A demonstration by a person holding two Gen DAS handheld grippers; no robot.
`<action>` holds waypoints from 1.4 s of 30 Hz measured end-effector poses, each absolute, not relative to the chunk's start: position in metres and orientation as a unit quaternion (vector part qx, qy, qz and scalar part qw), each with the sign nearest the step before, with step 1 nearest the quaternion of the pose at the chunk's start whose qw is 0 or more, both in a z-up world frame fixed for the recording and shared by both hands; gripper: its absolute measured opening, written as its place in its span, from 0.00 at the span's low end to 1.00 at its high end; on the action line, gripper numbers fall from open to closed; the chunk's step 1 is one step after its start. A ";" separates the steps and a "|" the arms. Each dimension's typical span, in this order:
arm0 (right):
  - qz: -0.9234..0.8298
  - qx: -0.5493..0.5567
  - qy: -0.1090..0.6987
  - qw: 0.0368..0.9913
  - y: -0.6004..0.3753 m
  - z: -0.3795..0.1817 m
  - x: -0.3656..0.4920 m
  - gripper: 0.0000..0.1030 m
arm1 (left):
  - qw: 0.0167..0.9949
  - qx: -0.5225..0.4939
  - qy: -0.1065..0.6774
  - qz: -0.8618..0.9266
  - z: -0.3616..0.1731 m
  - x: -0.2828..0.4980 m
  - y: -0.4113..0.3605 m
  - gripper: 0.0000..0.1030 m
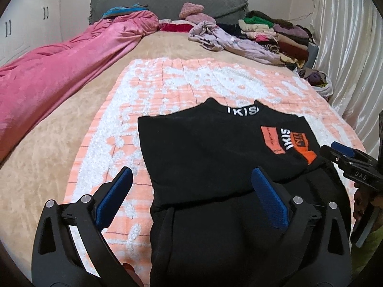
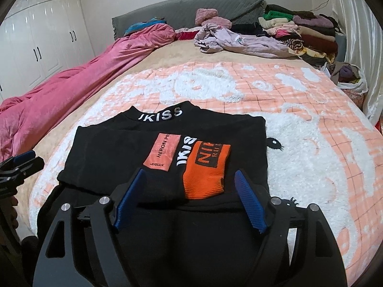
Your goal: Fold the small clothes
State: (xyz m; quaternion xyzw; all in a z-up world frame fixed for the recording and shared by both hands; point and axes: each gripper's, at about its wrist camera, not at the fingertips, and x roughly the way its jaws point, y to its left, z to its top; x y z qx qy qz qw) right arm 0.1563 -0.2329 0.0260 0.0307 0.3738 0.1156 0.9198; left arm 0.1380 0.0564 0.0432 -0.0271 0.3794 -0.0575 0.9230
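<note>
- left wrist view: the left gripper (image 1: 191, 181) hovers above the black top (image 1: 215, 148) with its blue pads (image 1: 269, 201) spread wide apart and nothing pinched between them
- the black top lies folded on the peach and white blanket (image 1: 148, 88), on the blanket's near half, its collar lettering turned toward the headboard (image 1: 167, 2) at the far end of the bed
- a sleeve with an orange cuff (image 1: 311, 156) is laid across the garment's right side
- at the right edge of the view the right gripper (image 1: 344, 151) pokes in just past the top's right side, a hand (image 1: 373, 198) partly seen behind it
- a pink duvet (image 1: 59, 71) runs along the bed's left edge; a stack of folded clothes (image 1: 275, 33) sits at the far right corner, with a crumpled lilac garment (image 1: 227, 39) beside it
- right wrist view: the right gripper (image 2: 191, 179) has its jaws apart too, the blue pads (image 2: 250, 203) hanging over the near part of the black top (image 2: 107, 148) without pressing on it
- the orange cuff (image 2: 205, 174) and a salmon label patch (image 2: 162, 151) lie between and just beyond the pads
- the left gripper (image 2: 24, 160) shows at the left edge, near the top's left side
- white wardrobe doors (image 2: 36, 38) stand beyond the bed's left edge, a pale curtain (image 2: 359, 24) along the right
</note>
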 end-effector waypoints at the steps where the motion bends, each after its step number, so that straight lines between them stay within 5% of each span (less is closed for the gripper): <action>1: 0.116 0.031 0.372 0.920 -0.233 0.027 0.155 0.74 | 0.924 -0.027 0.377 -0.057 0.045 0.136 0.057 0.91; 42: 0.134 0.013 0.362 0.923 -0.272 0.040 0.054 0.74 | 0.922 -0.060 0.382 0.001 0.042 0.041 0.103 0.91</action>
